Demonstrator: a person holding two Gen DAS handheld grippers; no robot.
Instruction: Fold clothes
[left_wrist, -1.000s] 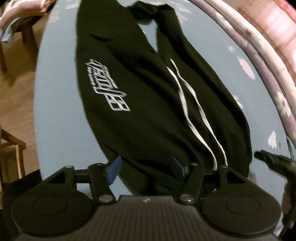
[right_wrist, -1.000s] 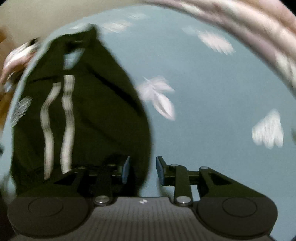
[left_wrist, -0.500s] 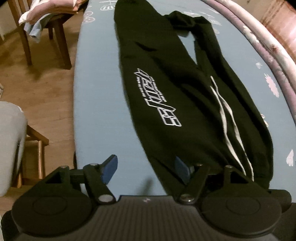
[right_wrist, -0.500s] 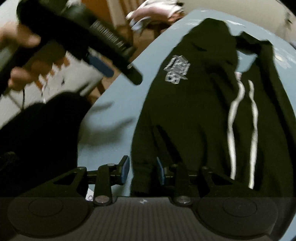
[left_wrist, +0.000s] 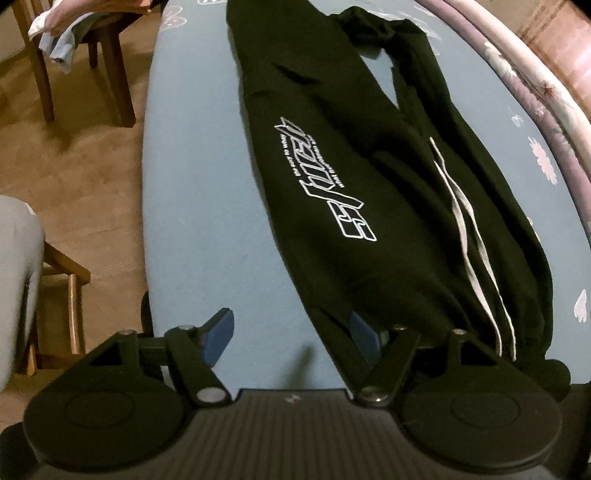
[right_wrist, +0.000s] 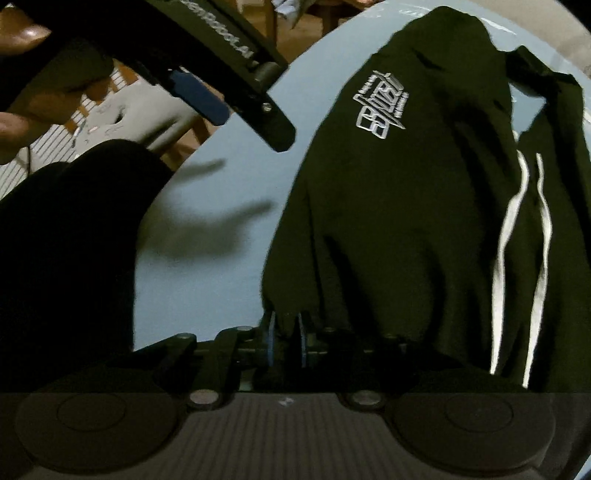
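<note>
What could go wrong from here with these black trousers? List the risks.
1. The right gripper is closing on only a thin corner of the black trousers; that pinch may slip when lifted.
2. The left gripper is open, with the cuff edge only at one pad, so one side may lag and the fold could skew.
</note>
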